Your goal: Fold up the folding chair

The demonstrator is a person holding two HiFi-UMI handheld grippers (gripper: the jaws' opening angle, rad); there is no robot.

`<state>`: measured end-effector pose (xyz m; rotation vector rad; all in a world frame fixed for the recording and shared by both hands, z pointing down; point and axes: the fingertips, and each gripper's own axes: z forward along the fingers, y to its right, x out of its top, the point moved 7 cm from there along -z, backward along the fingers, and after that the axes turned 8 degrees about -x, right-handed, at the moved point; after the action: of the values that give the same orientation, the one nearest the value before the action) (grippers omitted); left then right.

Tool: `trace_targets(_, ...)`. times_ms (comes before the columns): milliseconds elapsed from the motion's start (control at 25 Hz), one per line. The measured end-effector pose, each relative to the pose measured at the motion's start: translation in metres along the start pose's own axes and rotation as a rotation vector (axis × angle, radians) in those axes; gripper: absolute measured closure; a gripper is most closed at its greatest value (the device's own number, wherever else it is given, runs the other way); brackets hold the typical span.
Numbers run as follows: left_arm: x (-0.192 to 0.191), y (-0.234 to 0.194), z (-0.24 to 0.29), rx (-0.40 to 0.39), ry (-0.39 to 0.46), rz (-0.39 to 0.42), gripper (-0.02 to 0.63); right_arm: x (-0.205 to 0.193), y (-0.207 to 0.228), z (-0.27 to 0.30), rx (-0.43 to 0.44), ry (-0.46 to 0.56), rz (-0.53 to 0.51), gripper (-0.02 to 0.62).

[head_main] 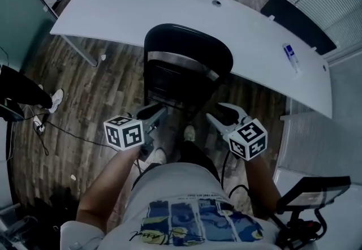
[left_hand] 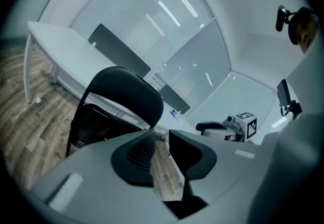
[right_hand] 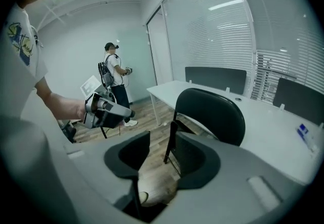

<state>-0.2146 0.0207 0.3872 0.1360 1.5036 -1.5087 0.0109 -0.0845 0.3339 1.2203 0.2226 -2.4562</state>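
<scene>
A black folding chair (head_main: 186, 65) stands upright on the wood floor, its rounded backrest against the white table (head_main: 141, 11). Both grippers hover just in front of it, apart from it. My left gripper (head_main: 154, 112) is at the chair's left side, with a narrow gap between its jaws and nothing in it. My right gripper (head_main: 222, 112) is at the chair's right side, with a wider gap that is likewise empty. In the left gripper view my left gripper (left_hand: 161, 139) points at the chair (left_hand: 121, 99). In the right gripper view my right gripper (right_hand: 161, 139) faces the chair (right_hand: 207, 114).
A long curved table runs behind the chair, with a small blue and white item (head_main: 290, 54) on it. Another person (right_hand: 114, 76) stands at the far left, with cables (head_main: 62, 133) on the floor nearby. A stand with a screen (head_main: 311, 192) is at the lower right. My feet (head_main: 189, 133) are close to the chair.
</scene>
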Motion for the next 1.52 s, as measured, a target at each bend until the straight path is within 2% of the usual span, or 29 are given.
trace_targets(160,0.004,0.018,-0.009,0.063,-0.061,0.151,0.574,-0.006,-0.015,-0.011,0.000,0.012,0.026,0.440)
trace_targets(320,0.006,0.036,-0.003,0.048,-0.076,0.241,0.601,-0.015,-0.017,-0.021,-0.038,0.019,0.038,0.495)
trace_targets(520,-0.015,0.079,-0.045,-0.012,-0.117,0.351,0.601,-0.026,-0.068,-0.064,-0.099,0.049,0.074,0.551)
trace_targets(680,-0.016,0.081,-0.044,-0.033,-0.107,0.357,0.601,-0.032,-0.071,-0.072,-0.121,0.060,0.088,0.583)
trace_targets(880,-0.027,0.092,-0.048,-0.017,-0.120,0.388,0.601,-0.041,-0.078,-0.092,-0.131,0.082,0.073,0.592)
trace_targets(1080,-0.047,0.125,-0.070,-0.023,-0.137,0.419,0.601,-0.052,-0.103,-0.130,-0.151,0.096,0.067,0.592)
trace_targets(1280,-0.072,0.151,-0.069,-0.030,-0.151,0.436,0.601,-0.078,-0.112,-0.154,-0.145,0.103,0.071,0.592)
trace_targets(1520,-0.114,0.202,-0.106,-0.042,-0.149,0.459,0.601,-0.106,-0.160,-0.208,-0.163,0.132,0.089,0.592)
